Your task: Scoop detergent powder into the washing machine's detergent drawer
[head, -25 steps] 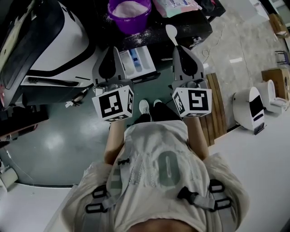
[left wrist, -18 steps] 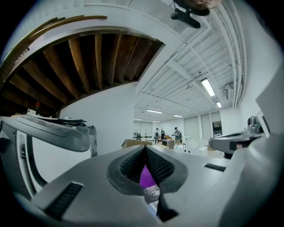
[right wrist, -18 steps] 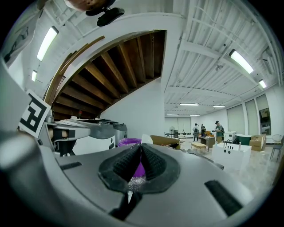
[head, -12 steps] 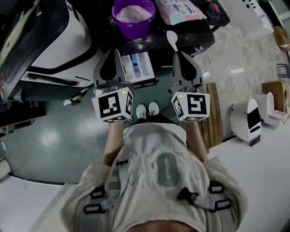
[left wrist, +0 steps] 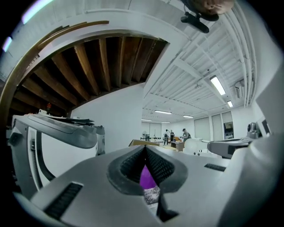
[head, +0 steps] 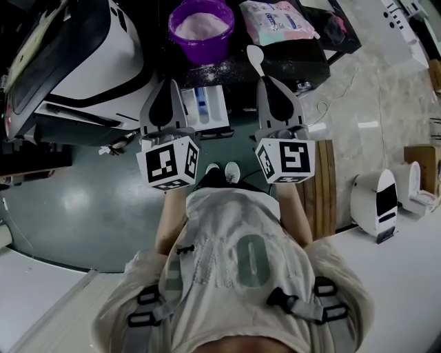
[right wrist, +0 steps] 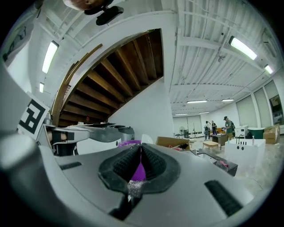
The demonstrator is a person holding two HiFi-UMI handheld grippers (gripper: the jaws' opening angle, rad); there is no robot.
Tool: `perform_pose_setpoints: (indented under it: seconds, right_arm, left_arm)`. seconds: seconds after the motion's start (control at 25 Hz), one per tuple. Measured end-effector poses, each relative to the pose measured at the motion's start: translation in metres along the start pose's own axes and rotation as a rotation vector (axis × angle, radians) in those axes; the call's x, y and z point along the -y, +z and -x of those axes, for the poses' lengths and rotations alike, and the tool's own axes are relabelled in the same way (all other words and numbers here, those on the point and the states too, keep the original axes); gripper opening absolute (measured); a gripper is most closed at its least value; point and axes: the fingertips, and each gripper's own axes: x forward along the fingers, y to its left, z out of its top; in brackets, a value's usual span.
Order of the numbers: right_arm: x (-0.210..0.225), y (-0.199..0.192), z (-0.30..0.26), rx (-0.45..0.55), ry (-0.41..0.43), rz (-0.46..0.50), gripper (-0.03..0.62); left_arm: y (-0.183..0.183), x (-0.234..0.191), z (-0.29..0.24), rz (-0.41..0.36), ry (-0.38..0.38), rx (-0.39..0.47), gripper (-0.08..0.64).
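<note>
A purple bowl (head: 201,27) full of white detergent powder stands on a dark counter dusted with spilled powder. Just below it the washing machine's detergent drawer (head: 207,105) is pulled open. My right gripper (head: 265,79) is shut on the handle of a white spoon (head: 253,56), whose bowl pokes out ahead of the jaws, to the right of the purple bowl. My left gripper (head: 169,84) is shut with nothing in it, just left of the drawer. In the right gripper view the spoon (right wrist: 145,138) shows above the closed pads.
The white and black washing machine (head: 83,62) fills the upper left. A detergent bag (head: 278,19) lies on the counter right of the bowl. A wooden slatted board (head: 322,180) lies on the floor at right, and a white device (head: 379,194) stands further right.
Both grippers have drifted slightly left and up in the view, staying shut. The person's feet have drawn together below the drawer.
</note>
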Motion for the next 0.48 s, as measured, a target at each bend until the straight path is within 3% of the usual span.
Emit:
perform_pose_setpoints:
  seconds: [0.48]
  right_arm:
    - [0.012, 0.01, -0.033, 0.035, 0.078, 0.003, 0.009]
  left_arm:
    - [0.011, 0.003, -0.021, -0.02, 0.056, 0.043, 0.02]
